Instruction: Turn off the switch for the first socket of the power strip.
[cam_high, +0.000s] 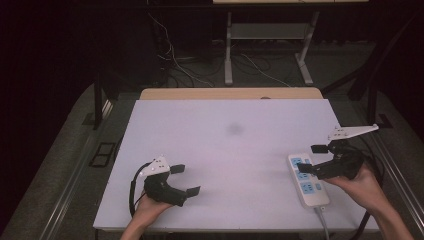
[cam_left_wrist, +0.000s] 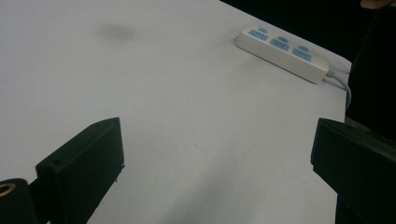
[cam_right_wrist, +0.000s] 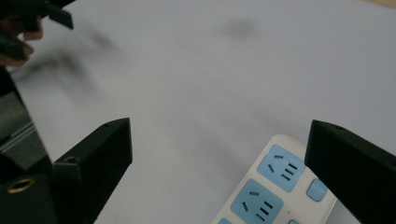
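Right tongs (cam_high: 311, 158) gaping over power strip (cam_high: 308, 181)

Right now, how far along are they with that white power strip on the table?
Nothing looks done yet. The power strip lies flat near the white table's right edge, its sockets empty. The right gripper hangs open over its far end, gripping nothing. The left gripper is open, well apart. Whatever the job is, all of it remains.

Dim room, dark surround; white surface (cam_high: 230, 150) evenly lit from above, no glare. Soft shadows under left claw (cam_high: 186, 180). Faint grey smudge (cam_high: 235, 129) mid-surface. High view grainy, low contrast. Both gripper views soft; the black jaws blurred in the foreground.
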